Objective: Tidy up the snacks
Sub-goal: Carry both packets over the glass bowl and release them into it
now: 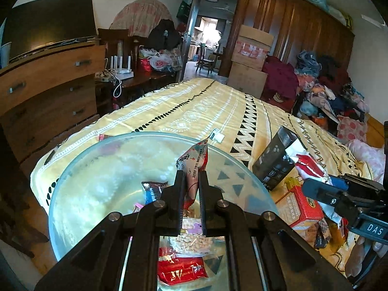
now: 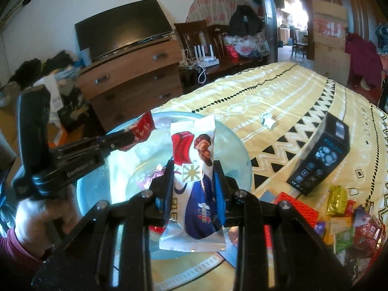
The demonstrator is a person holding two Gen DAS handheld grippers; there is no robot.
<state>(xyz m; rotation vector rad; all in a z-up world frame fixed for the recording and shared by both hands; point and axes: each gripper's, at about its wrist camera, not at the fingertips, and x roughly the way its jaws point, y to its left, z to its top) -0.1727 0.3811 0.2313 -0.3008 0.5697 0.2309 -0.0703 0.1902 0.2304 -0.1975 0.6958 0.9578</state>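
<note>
Left gripper [image 1: 192,177] fingers pinch red packet [image 1: 194,162] | right gripper [image 2: 194,169] fingers pinch chocolate wrapper [image 2: 194,181] | bowl [image 1: 97,169] beneath

My left gripper [image 1: 191,177] matte black, flat linkage arms, silver pivot screws, my right gripper [image 2: 194,169] black with blue finger pads [image 2: 219,194], white lettering on housings, dark red sleeve [image 2: 17,245].

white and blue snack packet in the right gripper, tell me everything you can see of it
The white and blue snack packet is a glossy, sealed pillow wrapper with crimped ends. Its white upper half pictures a red block and a chocolate-coated piece; the lower half is dark blue with script lettering. It stands roughly upright, pinched at its sides by the right gripper, above the clear glass bowl on the bed.
</note>
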